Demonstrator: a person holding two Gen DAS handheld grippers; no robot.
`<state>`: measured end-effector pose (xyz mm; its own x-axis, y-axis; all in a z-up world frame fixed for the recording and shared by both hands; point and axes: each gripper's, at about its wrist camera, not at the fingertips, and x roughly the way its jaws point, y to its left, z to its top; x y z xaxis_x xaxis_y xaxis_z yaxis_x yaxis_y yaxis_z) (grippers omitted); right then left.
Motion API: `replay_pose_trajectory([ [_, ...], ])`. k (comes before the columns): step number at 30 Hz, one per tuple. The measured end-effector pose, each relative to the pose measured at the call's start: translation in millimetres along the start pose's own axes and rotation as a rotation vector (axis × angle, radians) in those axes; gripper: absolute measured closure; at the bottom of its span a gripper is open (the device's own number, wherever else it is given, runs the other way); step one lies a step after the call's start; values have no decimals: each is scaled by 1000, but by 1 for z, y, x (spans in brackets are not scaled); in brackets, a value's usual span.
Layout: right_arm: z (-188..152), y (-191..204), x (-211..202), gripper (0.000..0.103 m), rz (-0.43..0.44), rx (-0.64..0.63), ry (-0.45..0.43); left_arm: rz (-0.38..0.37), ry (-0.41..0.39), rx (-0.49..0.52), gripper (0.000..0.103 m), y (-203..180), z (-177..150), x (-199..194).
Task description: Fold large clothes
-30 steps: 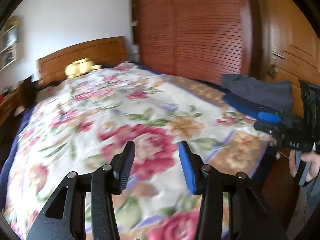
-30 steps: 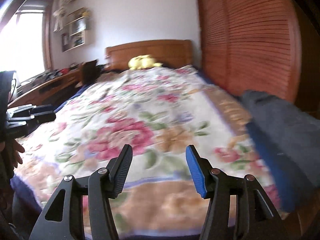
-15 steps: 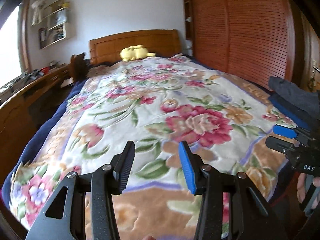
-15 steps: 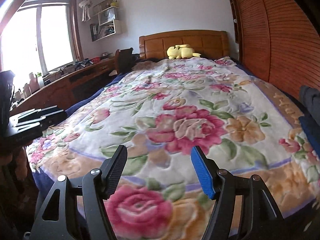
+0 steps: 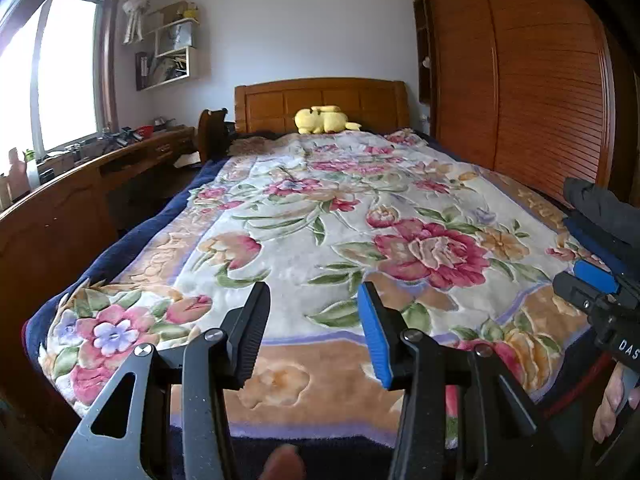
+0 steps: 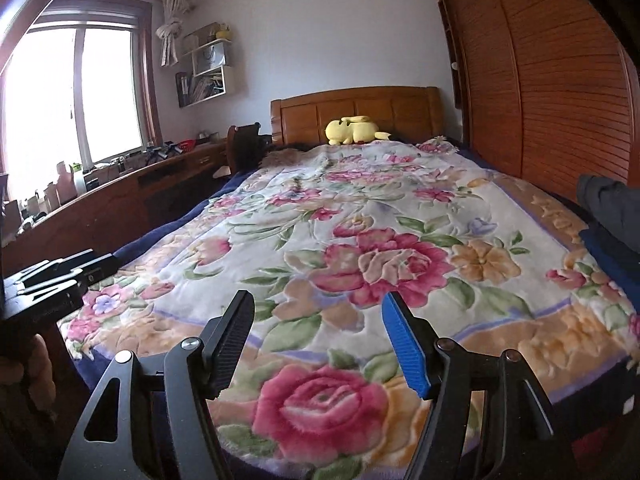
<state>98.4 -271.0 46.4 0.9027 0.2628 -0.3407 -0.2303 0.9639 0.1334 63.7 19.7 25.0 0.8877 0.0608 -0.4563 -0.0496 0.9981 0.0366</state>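
A dark grey garment lies folded on a blue one at the bed's right edge; it also shows in the right wrist view. My left gripper is open and empty above the foot of the bed. My right gripper is open and empty, also above the foot. In the left wrist view the right gripper appears at the right, near the clothes. In the right wrist view the left gripper appears at the left.
A floral blanket covers the bed. A yellow plush toy lies by the wooden headboard. A wooden desk runs along the left under a window. A slatted wooden wardrobe stands at the right.
Both grippers have swung left, away from the clothes pile, and now face straight up the bed. Both stayed open and empty.
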Motion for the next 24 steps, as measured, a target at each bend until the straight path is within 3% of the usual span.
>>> replay_pose_trajectory([
  [6,-5,-1,22,35,5,-23,7,7,-14,-10,57,4,-3,-5],
  [24,-4,6,25,35,-2,-16,4,19,-7,-9,57,7,-8,-3],
])
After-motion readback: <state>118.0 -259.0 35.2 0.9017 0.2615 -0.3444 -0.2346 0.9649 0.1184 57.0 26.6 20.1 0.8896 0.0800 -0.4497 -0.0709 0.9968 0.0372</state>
